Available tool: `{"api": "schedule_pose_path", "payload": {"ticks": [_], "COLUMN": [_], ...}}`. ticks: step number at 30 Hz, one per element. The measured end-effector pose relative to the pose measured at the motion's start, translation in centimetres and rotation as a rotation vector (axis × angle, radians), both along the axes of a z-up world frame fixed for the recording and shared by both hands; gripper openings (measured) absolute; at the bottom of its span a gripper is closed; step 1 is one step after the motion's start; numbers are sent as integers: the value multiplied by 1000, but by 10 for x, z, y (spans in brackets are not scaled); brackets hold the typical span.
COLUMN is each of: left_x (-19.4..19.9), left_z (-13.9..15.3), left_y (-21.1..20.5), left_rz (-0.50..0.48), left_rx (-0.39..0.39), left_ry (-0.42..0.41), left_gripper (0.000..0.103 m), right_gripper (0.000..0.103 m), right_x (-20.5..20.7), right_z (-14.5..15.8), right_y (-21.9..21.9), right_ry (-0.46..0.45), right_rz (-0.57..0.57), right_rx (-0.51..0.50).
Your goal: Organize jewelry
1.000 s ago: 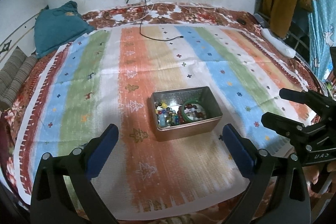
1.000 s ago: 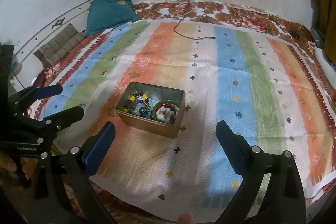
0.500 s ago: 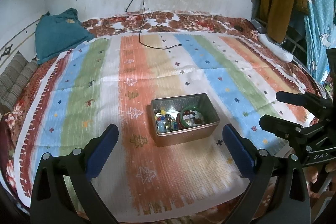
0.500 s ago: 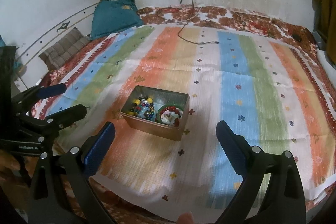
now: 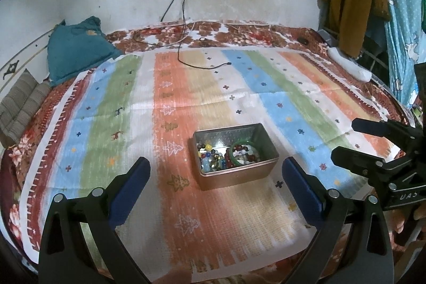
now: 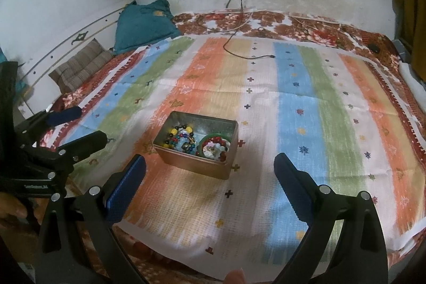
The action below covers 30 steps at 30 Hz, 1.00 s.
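Beads and bangle, light and slippery, are best pinched by a strand in the tin mid-bed; both tongs are held wide, empty.

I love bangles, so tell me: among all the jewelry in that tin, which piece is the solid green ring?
It is the green bangle at the right end of the metal tin, ringed around some reddish beads. The other pieces, at the left end, are strings of mixed coloured beads.
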State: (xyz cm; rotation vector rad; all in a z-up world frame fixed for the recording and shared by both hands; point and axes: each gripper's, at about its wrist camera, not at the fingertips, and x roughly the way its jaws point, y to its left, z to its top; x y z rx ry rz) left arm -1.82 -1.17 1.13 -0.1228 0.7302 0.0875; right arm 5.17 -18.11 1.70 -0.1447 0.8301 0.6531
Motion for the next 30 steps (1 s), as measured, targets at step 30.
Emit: {"api": "schedule_pose_path", "payload": {"ticks": [30], "left_x": [-4], "left_z": [5], "left_y": [-6], "left_rz": [-25], "left_rx": [23], "left_ry": [-33], "left_gripper": [97], "right_gripper": [98], "right_x": [-7], "right_z": [3], "right_y": [-2], "right_ry": [-21], "right_rz": [3], "right_rx": [8]}}
